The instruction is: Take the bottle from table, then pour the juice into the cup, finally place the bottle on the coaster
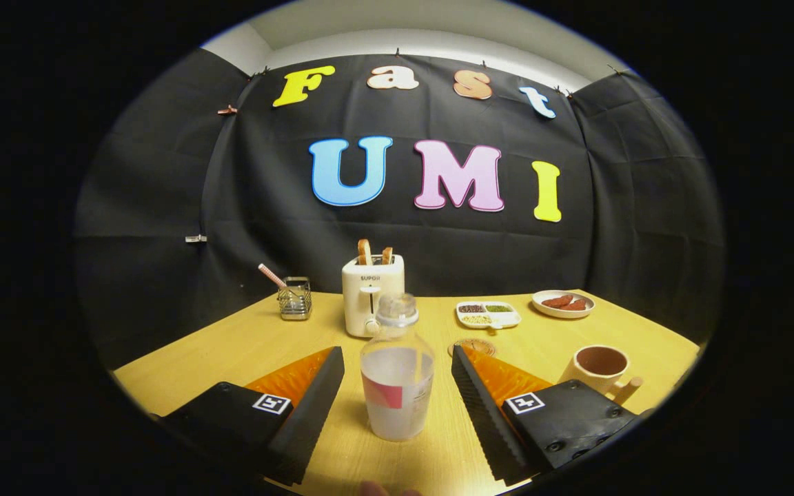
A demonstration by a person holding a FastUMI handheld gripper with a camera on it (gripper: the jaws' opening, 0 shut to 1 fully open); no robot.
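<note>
A clear plastic bottle [397, 375] with pale liquid and a red-and-white label stands upright on the wooden table [231, 351]. It sits between the two fingers of my gripper [397, 362], which is open, with a gap on each side of the bottle. A beige cup [601, 368] with a brown inside and a handle stands to the right, beyond the right finger. A round brown coaster [474, 346] lies flat just past the right fingertip, partly hidden by it.
A white toaster [371, 295] with bread slices stands behind the bottle. Left of it is a wire holder [294, 297] with a pink straw. Behind the coaster are a divided dish [488, 314] and a plate of food [563, 303]. The table's right edge runs close behind the cup.
</note>
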